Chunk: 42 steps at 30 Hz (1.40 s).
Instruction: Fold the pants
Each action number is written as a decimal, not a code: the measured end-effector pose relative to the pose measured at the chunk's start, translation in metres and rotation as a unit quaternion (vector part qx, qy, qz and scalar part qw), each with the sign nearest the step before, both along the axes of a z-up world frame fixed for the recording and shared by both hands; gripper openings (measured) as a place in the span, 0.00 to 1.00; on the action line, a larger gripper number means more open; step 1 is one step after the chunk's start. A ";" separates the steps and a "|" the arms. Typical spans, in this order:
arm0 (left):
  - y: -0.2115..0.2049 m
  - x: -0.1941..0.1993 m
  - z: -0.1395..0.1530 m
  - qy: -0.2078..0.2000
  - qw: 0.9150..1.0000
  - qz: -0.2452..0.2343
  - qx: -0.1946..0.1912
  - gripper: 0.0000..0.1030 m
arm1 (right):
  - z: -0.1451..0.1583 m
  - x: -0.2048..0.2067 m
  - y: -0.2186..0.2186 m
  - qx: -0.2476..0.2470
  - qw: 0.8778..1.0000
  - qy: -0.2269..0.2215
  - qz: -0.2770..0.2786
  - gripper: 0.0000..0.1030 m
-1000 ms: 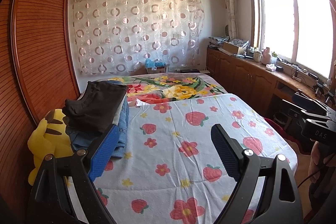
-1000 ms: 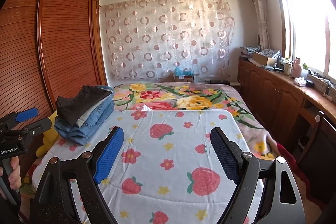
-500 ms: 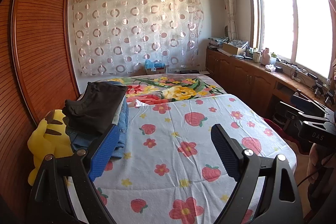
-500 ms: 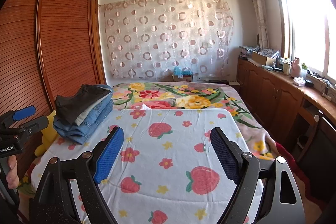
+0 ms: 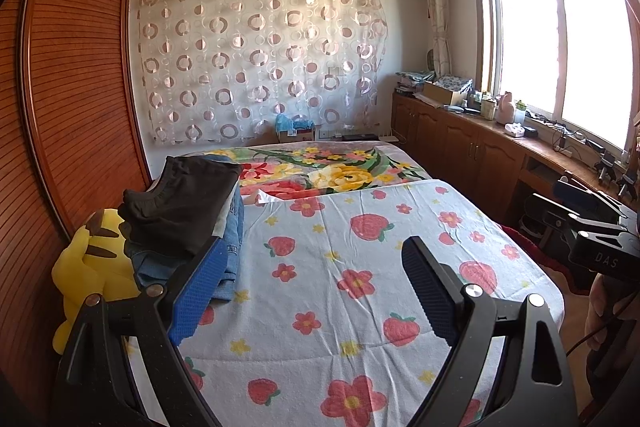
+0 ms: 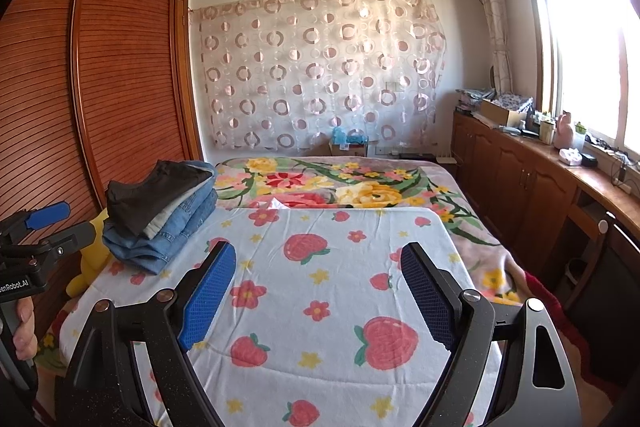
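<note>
A stack of folded pants (image 5: pixel 188 215) (image 6: pixel 160 215) lies at the left edge of the bed, dark ones on top and blue jeans underneath. My left gripper (image 5: pixel 316 259) hovers open over the strawberry-print sheet (image 5: pixel 360 291), its left finger just in front of the stack, with nothing between the pads. My right gripper (image 6: pixel 316 263) is open too, over the middle of the same sheet (image 6: pixel 328 287), well right of the stack. Each gripper shows at the edge of the other's view: the right gripper (image 5: pixel 592 227) and the left gripper (image 6: pixel 36 227), held by a hand (image 6: pixel 22 331).
A yellow plush toy (image 5: pixel 92 267) sits between the stack and the wooden wardrobe (image 5: pixel 72 107) on the left. A floral blanket (image 6: pixel 340 187) covers the far half of the bed. Wooden cabinets (image 6: pixel 540 195) with clutter run along the window on the right.
</note>
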State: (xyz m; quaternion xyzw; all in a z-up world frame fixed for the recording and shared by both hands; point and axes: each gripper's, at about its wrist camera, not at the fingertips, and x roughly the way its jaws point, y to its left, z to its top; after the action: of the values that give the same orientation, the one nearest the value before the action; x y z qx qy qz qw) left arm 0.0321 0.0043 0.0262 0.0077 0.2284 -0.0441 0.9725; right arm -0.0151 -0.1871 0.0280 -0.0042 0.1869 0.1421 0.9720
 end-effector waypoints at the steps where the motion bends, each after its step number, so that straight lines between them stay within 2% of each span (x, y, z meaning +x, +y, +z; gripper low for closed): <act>1: 0.000 -0.001 0.001 0.000 1.000 0.000 0.000 0.87 | -0.001 0.000 0.000 0.000 1.000 0.000 0.001 0.83; 42: 0.001 -0.001 -0.003 -0.001 1.000 0.000 0.000 0.87 | -0.001 0.001 -0.007 -0.002 1.000 -0.004 0.005 0.83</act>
State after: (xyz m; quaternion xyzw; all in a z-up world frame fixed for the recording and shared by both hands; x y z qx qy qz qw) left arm 0.0311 0.0052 0.0231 0.0077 0.2272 -0.0445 0.9728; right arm -0.0138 -0.1942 0.0270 -0.0077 0.1830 0.1462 0.9721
